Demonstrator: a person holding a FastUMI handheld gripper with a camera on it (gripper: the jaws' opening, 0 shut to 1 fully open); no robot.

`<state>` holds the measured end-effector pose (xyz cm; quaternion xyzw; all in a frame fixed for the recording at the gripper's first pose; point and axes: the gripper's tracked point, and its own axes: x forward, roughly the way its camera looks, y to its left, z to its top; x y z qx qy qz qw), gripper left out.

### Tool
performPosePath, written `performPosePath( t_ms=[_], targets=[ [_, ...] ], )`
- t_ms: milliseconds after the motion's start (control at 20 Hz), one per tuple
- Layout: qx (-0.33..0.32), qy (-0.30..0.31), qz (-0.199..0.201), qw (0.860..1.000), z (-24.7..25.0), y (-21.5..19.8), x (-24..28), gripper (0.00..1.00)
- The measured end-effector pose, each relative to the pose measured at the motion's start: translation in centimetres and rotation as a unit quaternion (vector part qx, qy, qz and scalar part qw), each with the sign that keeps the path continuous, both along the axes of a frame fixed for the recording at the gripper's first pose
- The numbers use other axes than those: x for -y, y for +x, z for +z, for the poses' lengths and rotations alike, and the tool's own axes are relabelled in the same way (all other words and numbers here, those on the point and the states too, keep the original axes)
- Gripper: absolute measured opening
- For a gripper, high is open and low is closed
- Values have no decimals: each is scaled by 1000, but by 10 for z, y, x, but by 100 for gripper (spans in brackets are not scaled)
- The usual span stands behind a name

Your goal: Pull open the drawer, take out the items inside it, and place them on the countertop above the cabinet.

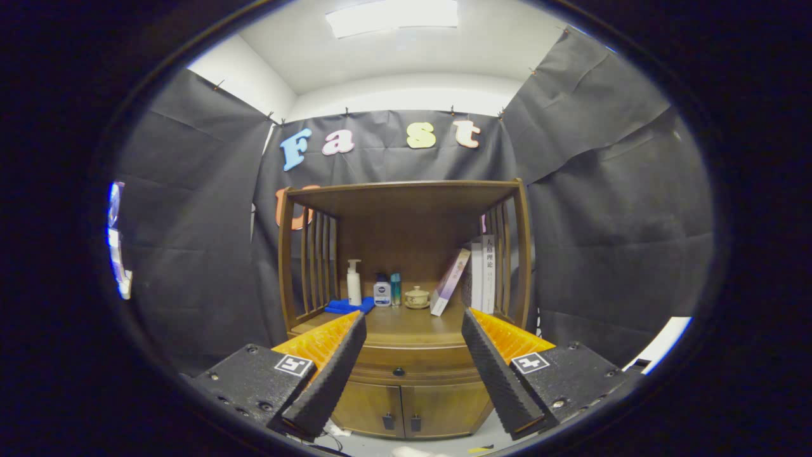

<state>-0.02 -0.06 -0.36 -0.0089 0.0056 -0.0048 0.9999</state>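
Straight ahead of the gripper, against the booth's back wall, stands the brown wooden cabinet with slatted sides and a flat roof. Its two black ribbed fingers with orange backs are spread wide and grasp nothing. They frame the cabinet's front, which I judge to be a lining-up for the reach. The shallow wooden drawer sits shut just under the tabletop, its small dark round knob lying between the fingers and well beyond them.

The tabletop already carries a white pump bottle, a small white-and-blue bottle, a slim teal bottle, a beige lidded cup and a folded blue cloth toward the back. A leaning book and upright books stand at the right. Its front strip is bare, probably the spot for whatever comes out.

The closed drawer hides its contents, so what they are cannot be told. Below it, two small cabinet doors are partly cut off by the fingers, and bits on the floor are too blurred to name.
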Motion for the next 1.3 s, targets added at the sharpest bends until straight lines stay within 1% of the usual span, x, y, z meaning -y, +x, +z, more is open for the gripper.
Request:
performPosePath(
  t_ms=[300, 400, 550, 750, 950, 1150, 1300],
  targets=[
    [-2, 3, -6, 1000, -6, 6, 4, 99],
    [-1, 3, -2, 1000, -11, 12, 3, 99],
    [-10, 6, -3, 1000, -30, 24, 2, 99],
    [-18, 19, 23, 999, -55, 42, -17, 99],
    [-38, -4, 8, 999, -101, 70, -18, 99],
    [-77, -29, 0, 997, -166, 99, -16, 99],
    [-104, -25, -6, 994, -204, 121, -11, 99]
  ],
)
